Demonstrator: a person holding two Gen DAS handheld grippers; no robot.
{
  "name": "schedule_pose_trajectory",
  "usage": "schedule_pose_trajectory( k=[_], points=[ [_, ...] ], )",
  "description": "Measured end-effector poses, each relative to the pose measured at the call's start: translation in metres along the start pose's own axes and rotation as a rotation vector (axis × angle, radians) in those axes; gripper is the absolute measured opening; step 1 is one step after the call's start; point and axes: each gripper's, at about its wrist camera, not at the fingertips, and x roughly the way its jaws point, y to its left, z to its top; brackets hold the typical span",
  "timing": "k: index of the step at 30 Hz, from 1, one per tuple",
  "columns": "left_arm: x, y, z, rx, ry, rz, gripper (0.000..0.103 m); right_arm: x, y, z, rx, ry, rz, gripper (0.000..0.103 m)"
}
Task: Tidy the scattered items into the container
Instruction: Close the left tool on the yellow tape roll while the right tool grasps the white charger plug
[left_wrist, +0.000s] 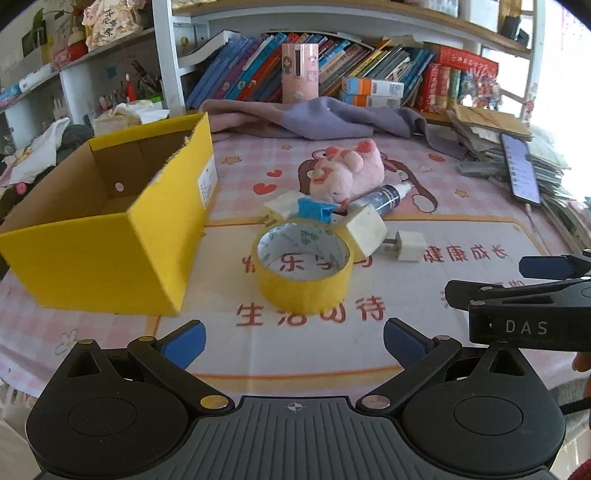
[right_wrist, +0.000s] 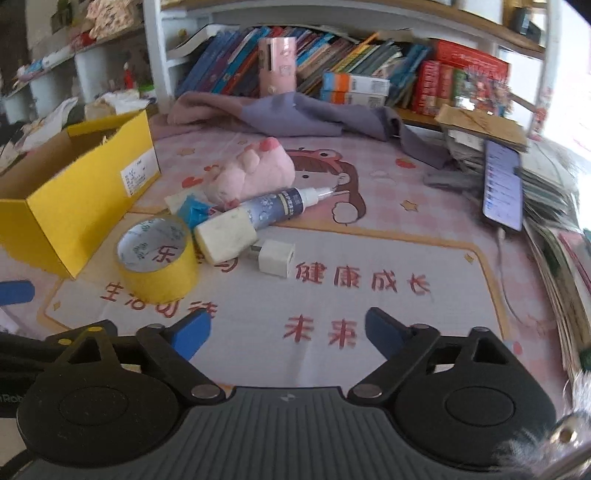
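Both claws stood wide and held nothing: the left gripper (left_wrist: 294, 343) hung at the bottom centre of its own view, aimed at the roll of tape (left_wrist: 303, 264), and the right gripper (right_wrist: 288, 332) sat low in its view over bare printed cloth. The yellow box (left_wrist: 155, 236), open at the top and seemingly bare inside as far as the view reached, filled the left of the left-wrist frame, with the tape just to its right, near but not touching. Behind the tape, toward the middle of the frame, lay a close heap: a pink plush toy (left_wrist: 345, 171), a dark spray bottle (left_wrist: 384, 195) on its side, a cream block (left_wrist: 367, 230), a blue piece (left_wrist: 313, 210) and a small white plug (left_wrist: 408, 246) a little apart at the right. The tape would likely handle as light and stiff, its outer face smooth and somewhat slippery; pinching across one wall, one finger inside the ring and one outside, looked the surest hold. The plush was soft and would give under the pads, so a deep bite on its body seemed best. The bottle, round and slick, could roll; gripping across its middle would steady it. The plug was small and hard, best taken by its flat sides.
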Motion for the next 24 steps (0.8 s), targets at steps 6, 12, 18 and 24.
schedule_pose_trajectory(
  k=[6,12,18,24],
  points=[
    [0.023,-0.007,0.016,-0.036,-0.009,0.051,0.103,0.034,-0.017,0.019,-0.024,0.041,0.076,0.079],
    [0.049,-0.005,0.028,-0.092,0.003,0.079,0.103,0.065,-0.025,0.036,-0.053,0.074,0.134,0.078],
    [0.069,-0.005,0.033,-0.117,0.011,0.090,0.103,0.096,-0.026,0.049,-0.097,0.118,0.182,0.070],
    [0.084,-0.005,0.038,-0.130,0.032,0.090,0.103,0.119,-0.029,0.057,-0.117,0.144,0.221,0.064]
  ],
)
